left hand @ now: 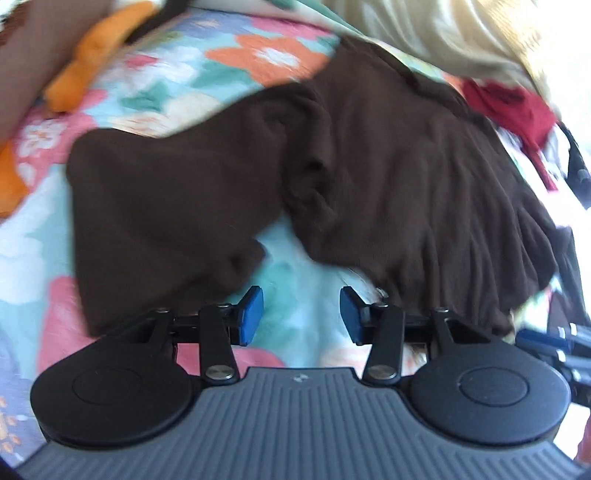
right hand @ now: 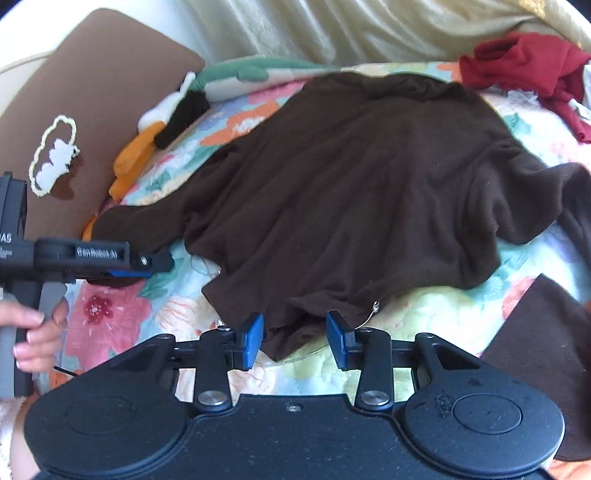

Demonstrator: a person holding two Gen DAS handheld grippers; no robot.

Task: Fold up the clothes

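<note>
A dark brown shirt (right hand: 351, 177) lies spread and wrinkled on a floral bedspread (right hand: 110, 317); it also shows in the left wrist view (left hand: 369, 177), with one sleeve (left hand: 155, 206) stretched left. My left gripper (left hand: 301, 317) is open and empty, its blue pads just short of the shirt's lower edge; it also shows in the right wrist view (right hand: 147, 267), at the left by the sleeve end. My right gripper (right hand: 295, 339) is open, with the shirt's hem (right hand: 291, 332) lying between its blue pads.
A red garment (right hand: 524, 70) lies at the back right. A cream blanket (right hand: 332, 29) runs along the back. A brown cushion (right hand: 85, 122) and an orange-and-white plush toy (right hand: 147, 147) sit at the left. Another brown cloth (right hand: 543, 350) lies at the right.
</note>
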